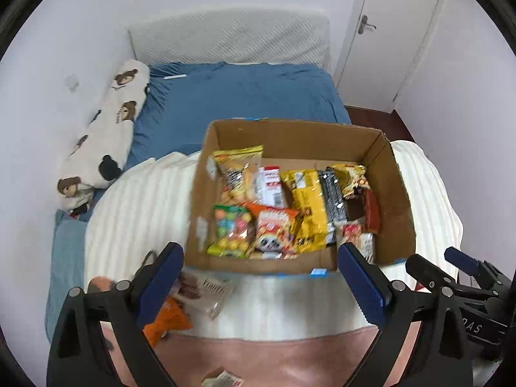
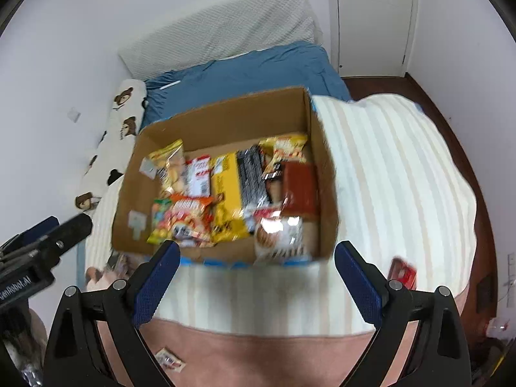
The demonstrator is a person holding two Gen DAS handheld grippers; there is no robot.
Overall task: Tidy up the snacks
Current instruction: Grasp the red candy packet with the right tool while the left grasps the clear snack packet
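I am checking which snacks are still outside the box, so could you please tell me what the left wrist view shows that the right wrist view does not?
Only the left wrist view shows the orange packet and the clear-wrapped snack lying on the blanket near the left gripper. Only the right wrist view shows the red packet on the blanket, right of the right gripper. Both show the cardboard box filled with snacks and both grippers open, holding nothing.

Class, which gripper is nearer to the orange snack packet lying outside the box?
Left. The left gripper has the orange snack packet beside its left finger; the right gripper is further right, past the cardboard box.
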